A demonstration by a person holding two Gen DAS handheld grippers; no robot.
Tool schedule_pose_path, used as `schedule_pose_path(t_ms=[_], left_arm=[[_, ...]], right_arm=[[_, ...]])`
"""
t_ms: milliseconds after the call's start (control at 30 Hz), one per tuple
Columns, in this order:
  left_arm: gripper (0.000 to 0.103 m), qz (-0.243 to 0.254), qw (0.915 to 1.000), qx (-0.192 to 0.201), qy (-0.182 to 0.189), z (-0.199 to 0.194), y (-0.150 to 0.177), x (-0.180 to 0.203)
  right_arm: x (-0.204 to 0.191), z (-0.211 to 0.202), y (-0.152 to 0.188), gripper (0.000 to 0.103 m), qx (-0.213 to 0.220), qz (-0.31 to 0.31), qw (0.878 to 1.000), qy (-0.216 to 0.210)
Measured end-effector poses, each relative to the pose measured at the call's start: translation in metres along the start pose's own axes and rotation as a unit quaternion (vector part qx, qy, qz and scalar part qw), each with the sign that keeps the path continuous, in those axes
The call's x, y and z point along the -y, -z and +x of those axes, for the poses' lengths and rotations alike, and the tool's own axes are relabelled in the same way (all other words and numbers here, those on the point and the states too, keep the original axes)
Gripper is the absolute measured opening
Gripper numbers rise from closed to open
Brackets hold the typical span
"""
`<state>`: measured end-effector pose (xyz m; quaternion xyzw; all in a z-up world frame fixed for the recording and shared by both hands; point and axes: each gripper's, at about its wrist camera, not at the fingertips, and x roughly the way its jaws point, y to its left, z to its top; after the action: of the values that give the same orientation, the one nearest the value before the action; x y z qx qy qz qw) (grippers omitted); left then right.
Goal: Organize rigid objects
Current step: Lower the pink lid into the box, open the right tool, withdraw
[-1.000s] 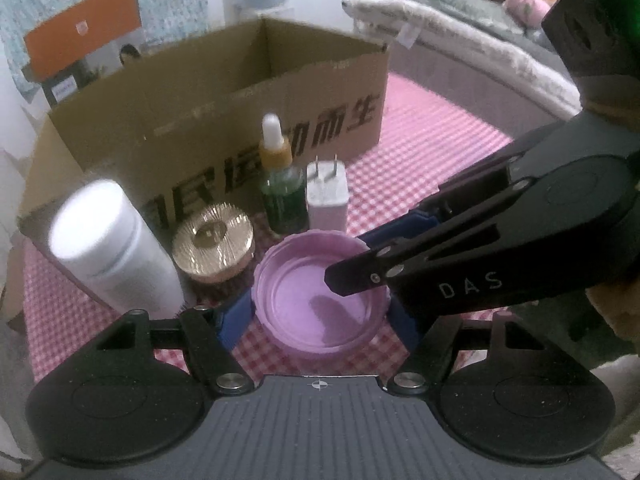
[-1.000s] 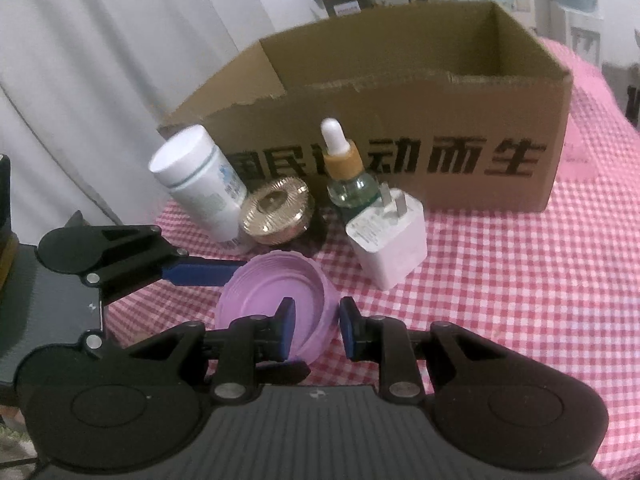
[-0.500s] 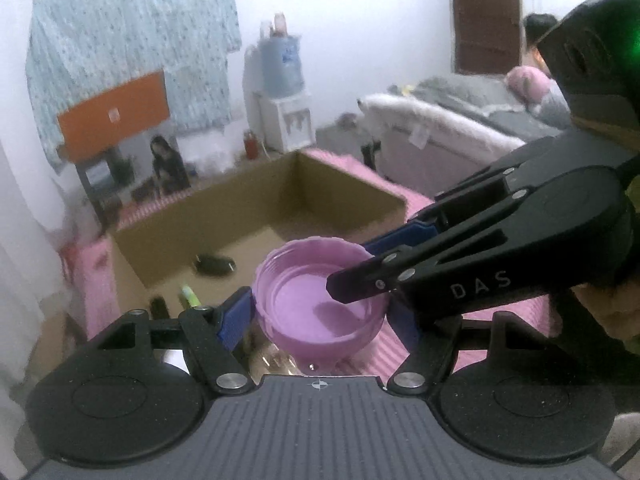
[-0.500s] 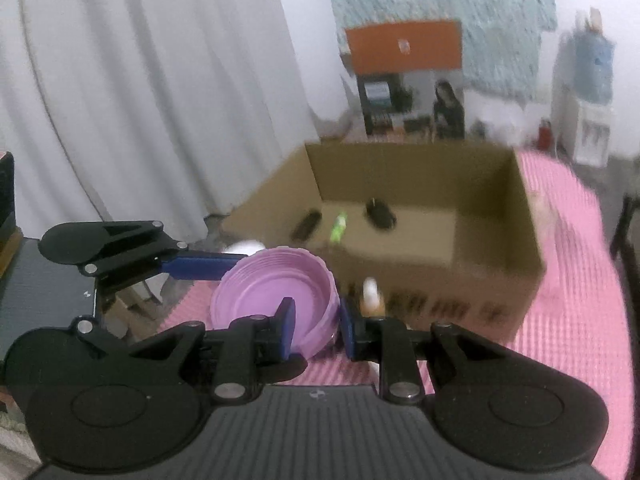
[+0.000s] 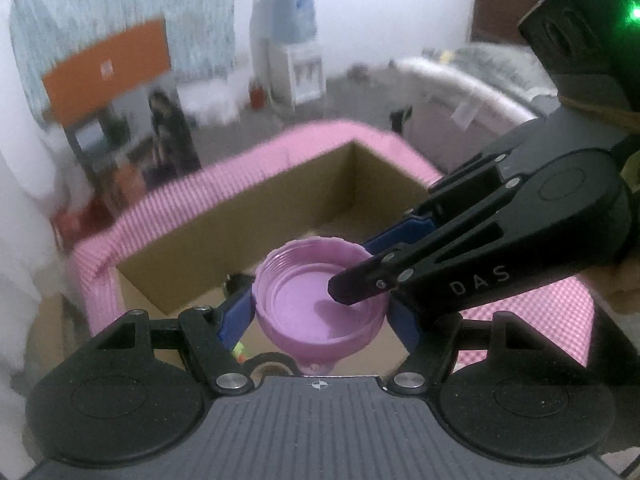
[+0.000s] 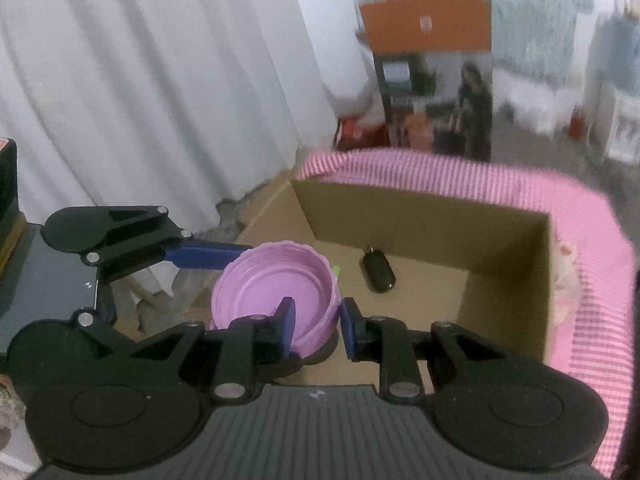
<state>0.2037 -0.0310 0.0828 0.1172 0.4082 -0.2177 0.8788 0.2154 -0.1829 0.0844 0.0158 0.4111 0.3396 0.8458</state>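
Observation:
A purple screw lid [image 5: 308, 300] hangs open side up over the open cardboard box [image 5: 280, 196]. My left gripper [image 5: 320, 314] spans the lid's full width and is shut on its outer wall. My right gripper [image 5: 374, 268] comes in from the right and pinches the lid's rim, one finger inside and one outside. In the right wrist view the lid [image 6: 264, 280] sits just left of the right gripper [image 6: 316, 322], whose pads clamp its near wall. A blue finger [image 6: 204, 254] of the left gripper touches the lid's far side. The lid hides its other finger.
Inside the box [image 6: 420, 208] lie a black key fob [image 6: 378, 272] and a small green item [image 6: 336, 270]. A pink checked cloth [image 6: 580, 280] covers the table around the box. White curtains hang at the left, with room furniture behind.
Both grippers have lifted the lid off the table and carried it up over the box's opening. The bottles, the gold jar and the charger have dropped out of view.

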Motion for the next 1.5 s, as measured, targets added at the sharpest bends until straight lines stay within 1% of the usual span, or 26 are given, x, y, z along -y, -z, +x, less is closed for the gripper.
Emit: schedule_pose_path(t_ms=[133,267,333,467,600,767,833,867,933,967,1000,1133,1200,1267,1333,1367,1500], left_arm=[[0.072,-0.028,0.9976,-0.061,0.019,0.042,-0.006,-0.020],[0.072,-0.043,0.9927,-0.109,0.028,0.079,-0.004,-0.031],[0.072,-0.043,0.9907,-0.125,0.029,0.091,-0.004,-0.032],[0.073,-0.039,0.9870,-0.153,0.030,0.112,-0.002,-0.032],[0.073,-0.038,0.9838,-0.173,0.030,0.123,0.000,-0.032],[0.074,-0.049,0.9816,-0.182,0.031,0.128,0.000,-0.034],[0.077,-0.051,0.9823,-0.178,0.030,0.125,-0.001,-0.035],[0.078,-0.051,0.9827,-0.175,0.029,0.124,-0.001,-0.035],[0.079,-0.053,0.9838,-0.169,0.027,0.121,-0.002,-0.037],[0.080,-0.055,0.9843,-0.166,0.026,0.119,-0.003,-0.036],[0.081,-0.058,0.9849,-0.161,0.025,0.115,-0.004,-0.036],[0.084,-0.071,0.9884,-0.133,0.021,0.093,-0.007,-0.039],[0.085,-0.073,0.9907,-0.113,0.019,0.076,-0.009,-0.038],[0.086,-0.067,0.9940,-0.085,0.015,0.056,-0.009,-0.035],[0.090,-0.056,0.9970,-0.054,0.008,0.032,-0.008,-0.030],[0.092,-0.051,0.9981,-0.036,0.003,0.019,-0.007,-0.027],[0.096,-0.041,0.9988,0.025,-0.014,-0.031,0.003,-0.015]], right_arm=[[0.025,0.046,-0.019,0.027,-0.055,0.031,0.998,-0.013],[0.050,0.087,-0.018,0.026,-0.106,0.061,0.992,-0.024],[0.059,0.105,-0.017,0.026,-0.128,0.072,0.989,-0.027],[0.073,0.132,-0.013,0.026,-0.162,0.080,0.983,-0.030],[0.080,0.151,-0.010,0.027,-0.193,0.083,0.977,-0.028],[0.083,0.163,-0.010,0.029,-0.207,0.085,0.974,-0.024],[0.082,0.162,-0.012,0.029,-0.206,0.083,0.975,-0.022],[0.081,0.161,-0.012,0.032,-0.204,0.082,0.975,-0.020],[0.079,0.158,-0.013,0.038,-0.198,0.084,0.976,-0.018],[0.079,0.156,-0.014,0.045,-0.194,0.084,0.977,-0.017],[0.078,0.154,-0.014,0.049,-0.187,0.085,0.979,-0.016],[0.076,0.136,-0.020,0.055,-0.156,0.082,0.984,-0.014],[0.072,0.121,-0.023,0.062,-0.134,0.080,0.988,-0.013],[0.068,0.103,-0.025,0.064,-0.110,0.079,0.991,-0.015],[0.064,0.083,-0.026,0.066,-0.085,0.081,0.993,-0.015],[0.061,0.073,-0.025,0.068,-0.072,0.082,0.994,-0.015],[0.048,0.021,-0.015,0.074,-0.010,0.077,0.997,-0.015]])
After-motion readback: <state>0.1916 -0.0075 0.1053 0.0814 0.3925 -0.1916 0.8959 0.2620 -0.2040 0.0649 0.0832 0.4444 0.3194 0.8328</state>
